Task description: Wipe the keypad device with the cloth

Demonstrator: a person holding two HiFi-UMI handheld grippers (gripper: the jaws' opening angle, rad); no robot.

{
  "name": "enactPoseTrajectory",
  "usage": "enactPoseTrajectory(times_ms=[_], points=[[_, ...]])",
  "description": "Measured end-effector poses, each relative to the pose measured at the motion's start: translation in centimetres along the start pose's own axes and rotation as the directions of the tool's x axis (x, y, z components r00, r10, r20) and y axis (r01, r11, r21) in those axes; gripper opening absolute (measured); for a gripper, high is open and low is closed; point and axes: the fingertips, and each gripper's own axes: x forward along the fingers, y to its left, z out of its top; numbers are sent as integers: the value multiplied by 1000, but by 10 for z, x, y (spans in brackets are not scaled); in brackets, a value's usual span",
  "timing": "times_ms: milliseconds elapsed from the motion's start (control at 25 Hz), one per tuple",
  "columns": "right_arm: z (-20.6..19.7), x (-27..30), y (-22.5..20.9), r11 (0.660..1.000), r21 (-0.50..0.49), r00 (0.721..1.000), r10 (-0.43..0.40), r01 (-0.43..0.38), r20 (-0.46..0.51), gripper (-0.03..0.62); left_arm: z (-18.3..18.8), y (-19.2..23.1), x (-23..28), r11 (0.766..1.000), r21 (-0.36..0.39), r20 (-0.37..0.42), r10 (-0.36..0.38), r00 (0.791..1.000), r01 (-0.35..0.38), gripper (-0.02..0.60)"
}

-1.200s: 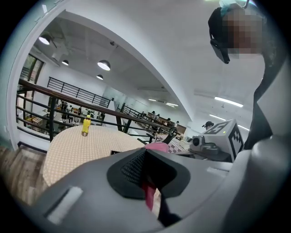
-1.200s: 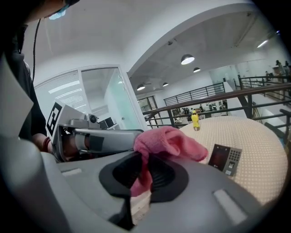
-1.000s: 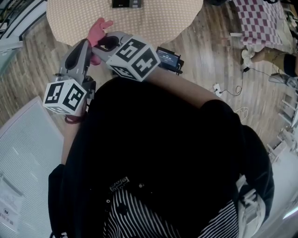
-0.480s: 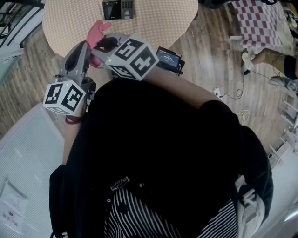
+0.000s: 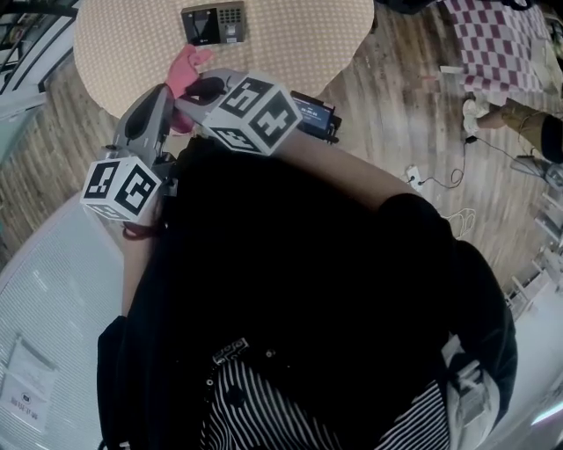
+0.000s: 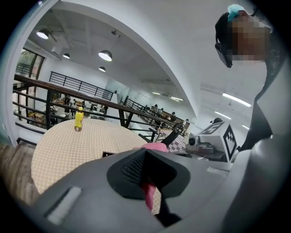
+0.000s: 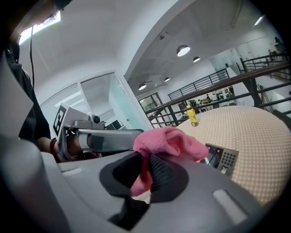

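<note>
Lying flat near the far edge of the round table [image 5: 290,44], the keypad device [image 5: 211,22] sits well apart from both grippers, its dark screen to the left and its keys to the right. From the right gripper view the same device [image 7: 223,159] shows just beyond the pink cloth [image 7: 168,142], which is bunched up over the jaw tips. The right gripper [image 7: 144,168] is clenched on that cloth, a fold of it pinched between the ribbed pads and hanging down in the slit. In the head view the cloth [image 5: 186,63] sticks out past the right gripper [image 5: 189,83], over the near edge of the table. The left gripper [image 5: 158,92] lies just beside it, tip to tip. In its own view the left gripper [image 6: 148,170] has its jaws drawn close, with a strip of the cloth [image 6: 157,146] caught in the narrow gap. A yellow bottle [image 6: 78,120] stands upright on the far side of the table. Below the grippers the person's black top [image 5: 308,290] fills most of the head view, with wooden floor [image 5: 413,105] to the right
</note>
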Motion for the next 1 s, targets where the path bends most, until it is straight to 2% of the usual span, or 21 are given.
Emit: enactPoseTrajectory(times_ms=[240,480,800,1000], points=[[1,6,-4,1000,11,1000,-3,3,-7,46,0,7,4,1000,-7,-11,-13,1000,13,3],[7,0,-16,997,42,998,-69,68,13,46,7,3,17,995,8,-18,-95,995,95,3],[8,-13,-40,985,104,990,-139,136,16,46,6,-6,46,985,9,-93,-173,980,175,3],[7,8,-56,976,148,987,-161,158,6,46,3,17,58,978,0,-143,-205,968,208,3]])
